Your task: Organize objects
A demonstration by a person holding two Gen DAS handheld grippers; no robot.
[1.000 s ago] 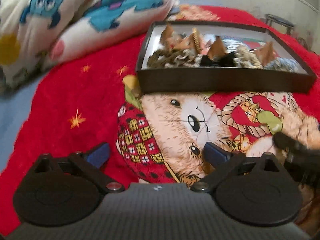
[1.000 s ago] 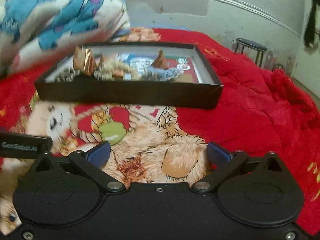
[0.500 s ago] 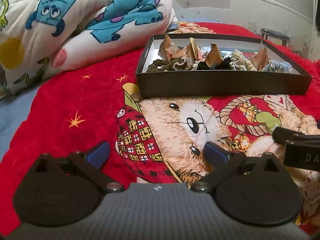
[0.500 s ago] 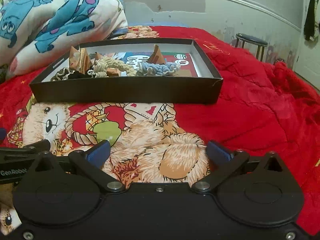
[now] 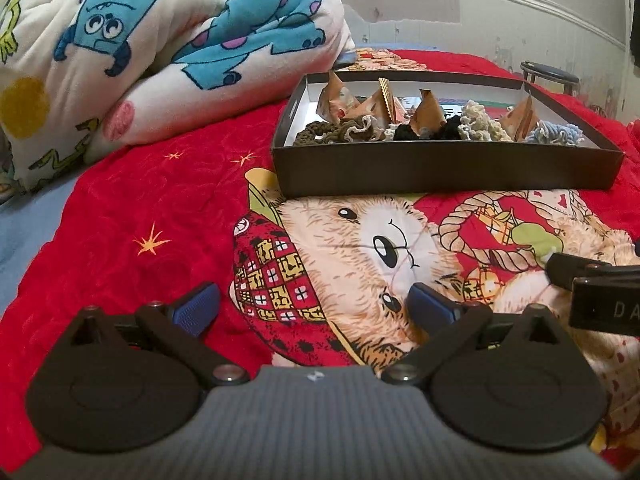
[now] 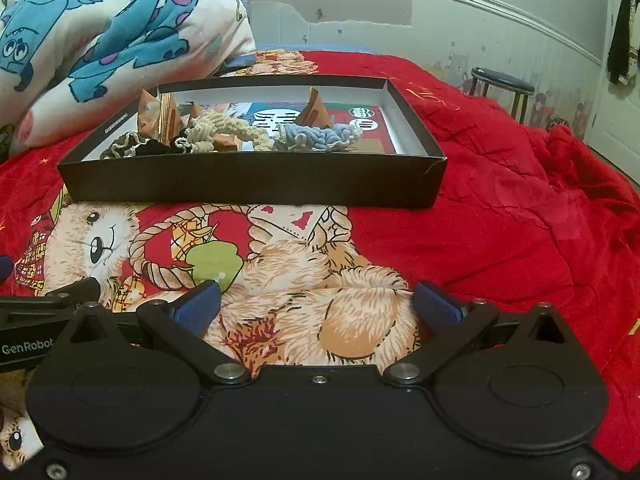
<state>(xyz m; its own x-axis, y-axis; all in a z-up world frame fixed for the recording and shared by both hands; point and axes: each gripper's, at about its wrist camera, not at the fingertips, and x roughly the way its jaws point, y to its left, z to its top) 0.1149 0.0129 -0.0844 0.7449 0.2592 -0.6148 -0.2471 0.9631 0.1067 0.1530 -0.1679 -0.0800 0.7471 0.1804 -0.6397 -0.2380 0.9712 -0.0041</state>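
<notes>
A shallow black box point(image 5: 440, 170) point(image 6: 248, 182) lies on the red bedspread ahead of both grippers. Inside it sit several brown paper packets point(image 5: 430, 114) point(image 6: 318, 110), cream, black and olive crocheted scrunchies point(image 5: 478, 124) point(image 6: 224, 126), and a blue scrunchie point(image 5: 554, 134) point(image 6: 320, 136). My left gripper point(image 5: 316, 300) is open and empty, low over the bear print, well short of the box. My right gripper point(image 6: 318, 300) is also open and empty, level with the left one. Each gripper's edge shows in the other's view.
A thick folded blanket with blue cartoon monsters point(image 5: 160, 48) point(image 6: 100, 36) is piled at the back left, close to the box. A dark round stool point(image 6: 502, 84) stands beyond the bed by the wall. The red bedspread point(image 6: 520, 220) falls away on the right.
Both views have tilted up and steadied, so more of the wall and blanket shows. The box and its contents have not moved. Both grippers stayed open.
</notes>
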